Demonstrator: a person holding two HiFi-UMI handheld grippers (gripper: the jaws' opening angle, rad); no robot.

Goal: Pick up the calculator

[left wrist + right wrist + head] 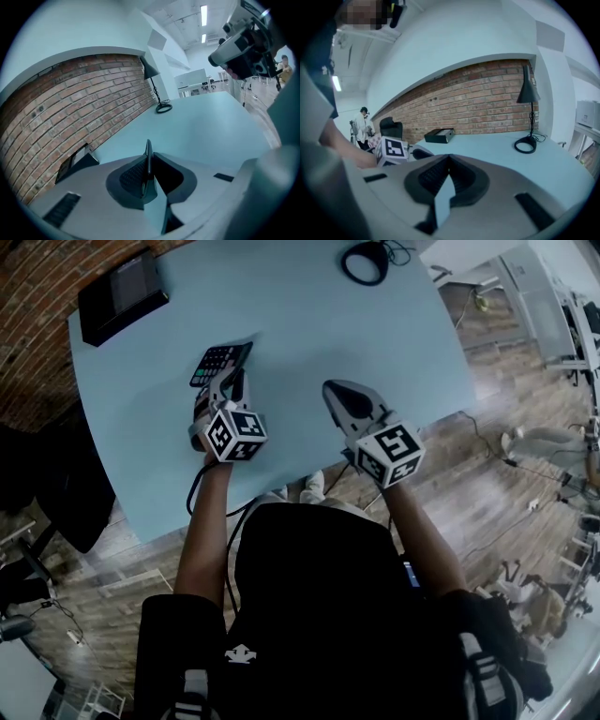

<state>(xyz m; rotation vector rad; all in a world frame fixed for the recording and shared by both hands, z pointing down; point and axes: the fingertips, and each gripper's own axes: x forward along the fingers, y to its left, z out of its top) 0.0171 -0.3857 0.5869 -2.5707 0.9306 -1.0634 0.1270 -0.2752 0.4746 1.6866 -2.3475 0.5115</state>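
The calculator (218, 362), black with coloured keys, hangs tilted a little above the light blue table (309, 324). My left gripper (231, 382) is shut on its near end. In the left gripper view the calculator (148, 154) shows edge-on as a thin dark blade pinched between the two pads. My right gripper (337, 393) hovers over the table to the right of the left one, shut, with nothing between its fingers; its pads meet in the right gripper view (449, 161).
A black box (122, 292) lies at the table's far left corner by the brick wall. A desk lamp's round base (366, 261) sits at the far edge. The table's near edge runs just under both grippers. A black chair (56, 484) stands at left.
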